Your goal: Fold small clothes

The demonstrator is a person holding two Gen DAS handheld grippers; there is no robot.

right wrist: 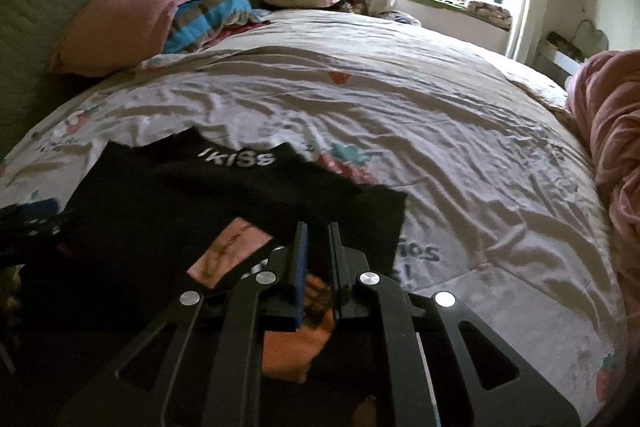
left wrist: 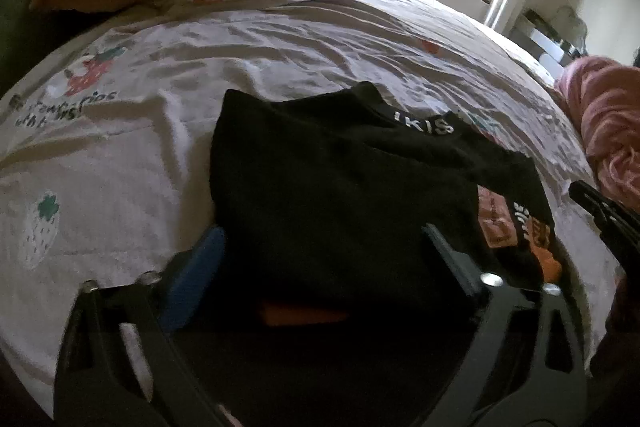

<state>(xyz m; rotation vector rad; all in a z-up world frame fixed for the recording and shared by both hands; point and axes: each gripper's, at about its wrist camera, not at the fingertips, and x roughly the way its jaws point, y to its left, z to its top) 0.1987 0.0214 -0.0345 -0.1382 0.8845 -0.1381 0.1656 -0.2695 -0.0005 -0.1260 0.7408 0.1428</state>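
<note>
My left gripper (left wrist: 324, 239) points down and away from me. Its two fingers stand wide apart, one at about 8 o'clock in my left camera's view and the other at about 4 o'clock. My right gripper (right wrist: 318, 239) points down and away too. Its two fingers (right wrist: 301, 251) are pulled in close, side by side, with only a thin gap between them, aiming at 12 o'clock. In my left view, my right gripper's dark tip pokes in at about 3 o'clock.
</note>
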